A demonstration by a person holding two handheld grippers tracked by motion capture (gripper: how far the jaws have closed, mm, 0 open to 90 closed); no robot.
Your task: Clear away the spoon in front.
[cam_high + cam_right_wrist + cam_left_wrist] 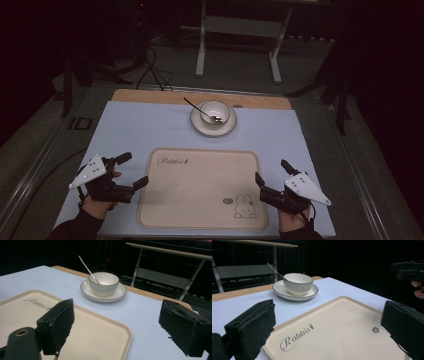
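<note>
One cream rectangular plastic tray printed with a rabbit is seen at the lower centre of the high view, on one pale blue table cover. Two grippers are held beside it: the left gripper at lower left and the right gripper at lower right, each with jaws spread apart and nothing between them. One white ceramic bowl holding one metal spoon is set on one white saucer, above the tray.

A dim lab or recording studio is suggested: dark curtains, cables trailed on grey floor, and a bare metal-framed bench behind the counter.
</note>
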